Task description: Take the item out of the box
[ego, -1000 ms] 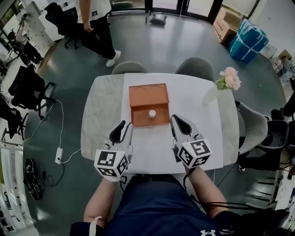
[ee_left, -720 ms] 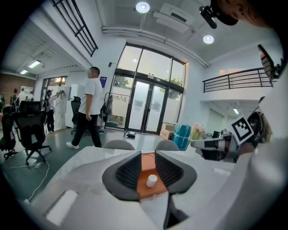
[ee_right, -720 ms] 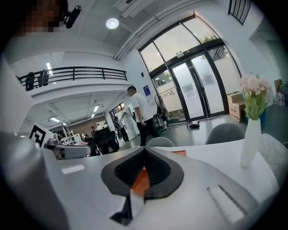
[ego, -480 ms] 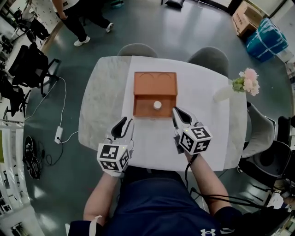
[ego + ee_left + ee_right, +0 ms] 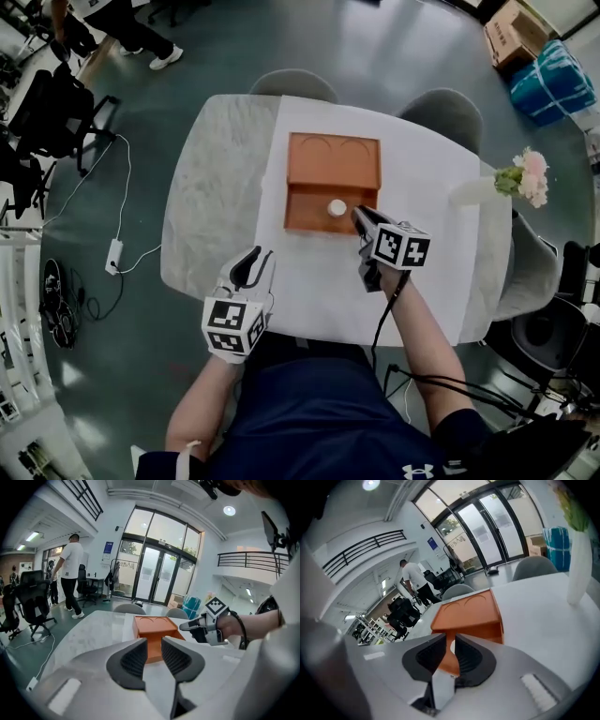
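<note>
An orange wooden box (image 5: 333,161) stands mid-table, its open front compartment facing me with a small white round item (image 5: 337,207) inside. My right gripper (image 5: 359,215) reaches the box's front right corner, tips just right of the item. Its jaws have just been opening and stand slightly apart with nothing between them. In the right gripper view the box (image 5: 468,616) fills the space beyond the right gripper (image 5: 449,640). My left gripper (image 5: 258,256) hovers near the table's front edge, left of the box, open and empty. The left gripper view shows the left gripper (image 5: 153,645) and the box (image 5: 152,627).
A white cloth (image 5: 422,197) covers the middle of the marble table (image 5: 202,197). A white vase with pink flowers (image 5: 520,178) stands at the right edge. Two grey chairs (image 5: 295,86) sit on the far side. A person (image 5: 122,28) walks at top left.
The right gripper has moved forward and down to the box's open front, beside the white item. The left gripper has sunk near the table's front edge.
</note>
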The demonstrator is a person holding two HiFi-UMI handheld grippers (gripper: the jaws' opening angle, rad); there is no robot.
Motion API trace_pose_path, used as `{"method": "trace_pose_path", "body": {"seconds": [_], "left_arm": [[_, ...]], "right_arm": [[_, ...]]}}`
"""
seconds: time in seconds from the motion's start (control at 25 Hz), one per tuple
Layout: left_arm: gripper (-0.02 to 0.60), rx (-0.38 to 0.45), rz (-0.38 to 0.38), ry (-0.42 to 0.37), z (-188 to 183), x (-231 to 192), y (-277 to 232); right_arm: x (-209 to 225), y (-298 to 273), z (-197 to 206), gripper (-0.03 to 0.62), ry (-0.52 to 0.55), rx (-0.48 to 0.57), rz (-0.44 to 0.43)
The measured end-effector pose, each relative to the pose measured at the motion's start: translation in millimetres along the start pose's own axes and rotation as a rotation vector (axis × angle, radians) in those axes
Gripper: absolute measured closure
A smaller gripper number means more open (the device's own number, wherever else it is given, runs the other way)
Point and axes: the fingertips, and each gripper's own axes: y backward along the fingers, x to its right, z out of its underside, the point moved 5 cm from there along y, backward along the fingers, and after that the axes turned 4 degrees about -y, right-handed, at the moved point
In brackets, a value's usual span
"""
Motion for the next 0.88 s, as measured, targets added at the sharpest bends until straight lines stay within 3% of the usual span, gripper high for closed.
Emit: {"method": "trace_pose_path", "body": {"seconds": [0.28, 0.56, 0.88], "left_arm": [[0.477, -0.002, -0.057, 0.057, 15, -27, 19], [0.477, 0.024, -0.123, 0.094, 18, -49, 31], [0.477, 0.023, -0.123, 0.101, 19, -43, 39]], "right_arm": [[16, -38, 15, 0.500, -0.110, -0.122, 0.021], [28, -60, 24, 0.479, -0.152, -0.193, 0.116], [21, -67, 29, 0.511, -0.120, -0.246, 0.088]]}}
